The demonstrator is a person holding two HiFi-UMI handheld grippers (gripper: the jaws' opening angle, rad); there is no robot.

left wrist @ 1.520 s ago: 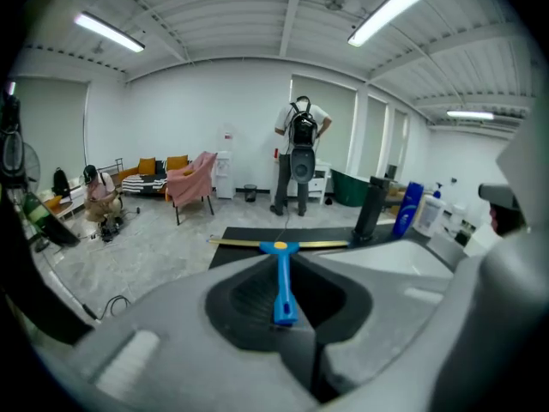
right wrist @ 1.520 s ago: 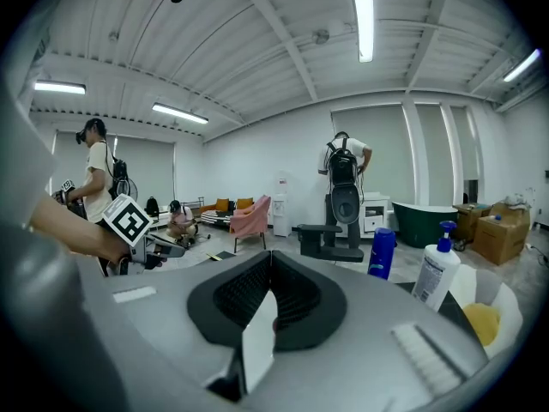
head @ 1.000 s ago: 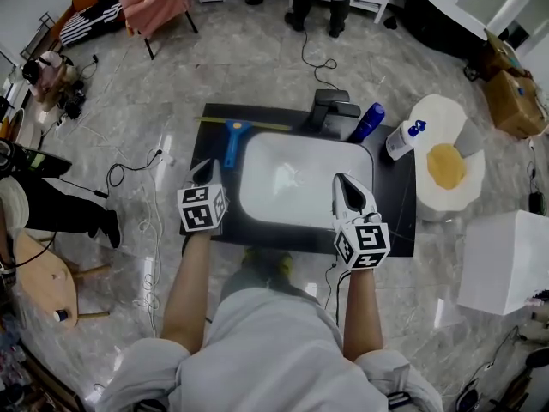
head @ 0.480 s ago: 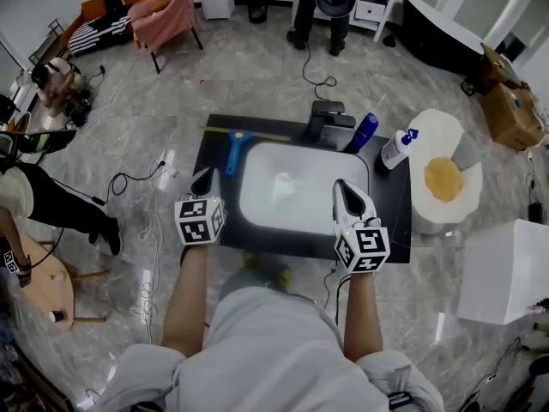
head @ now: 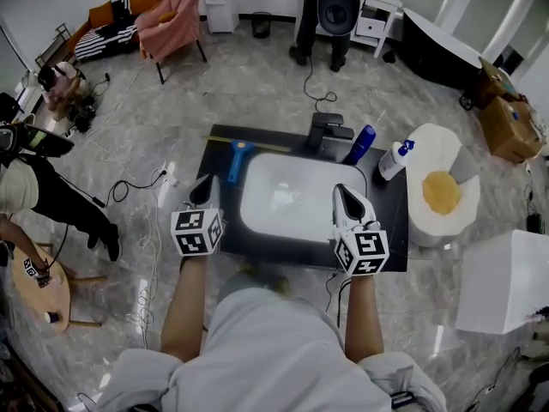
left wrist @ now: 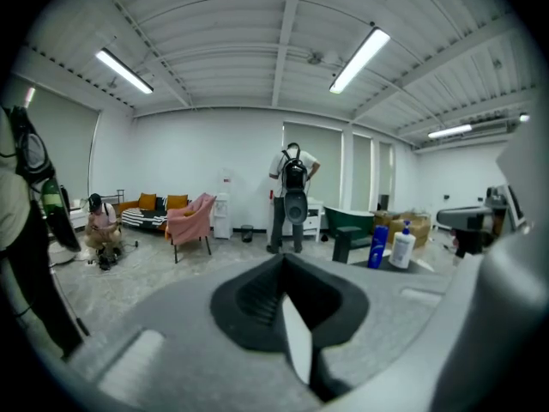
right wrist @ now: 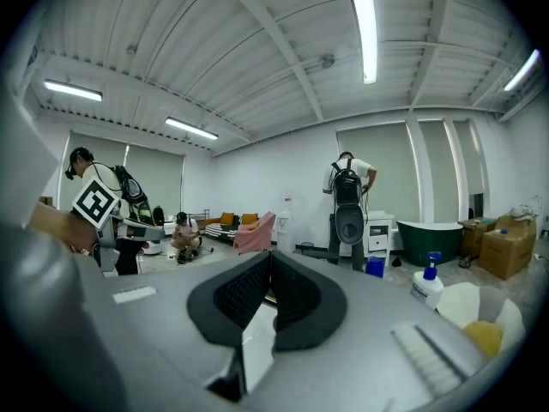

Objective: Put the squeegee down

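The squeegee (head: 237,156), with a blue handle and a thin yellow blade, lies on the black counter (head: 390,221) left of the white basin (head: 292,197), at the far edge. My left gripper (head: 208,185) hovers shut and empty over the counter's left edge, nearer to me than the squeegee and clear of it. In the left gripper view its jaws (left wrist: 284,271) meet with nothing between them. My right gripper (head: 342,195) hangs over the basin's right rim, and its pads (right wrist: 268,266) are also together and empty. Neither gripper view shows the squeegee.
A black faucet (head: 327,126), a blue bottle (head: 359,144) and a white pump bottle (head: 395,160) stand behind the basin. To the right are a round white stand with a yellow cloth (head: 442,191) and a white box (head: 502,280). Cables lie on the floor at left, and people stand around.
Both grippers have lifted, the left one more, drawing back toward me from the counter. The squeegee stays where it lay.
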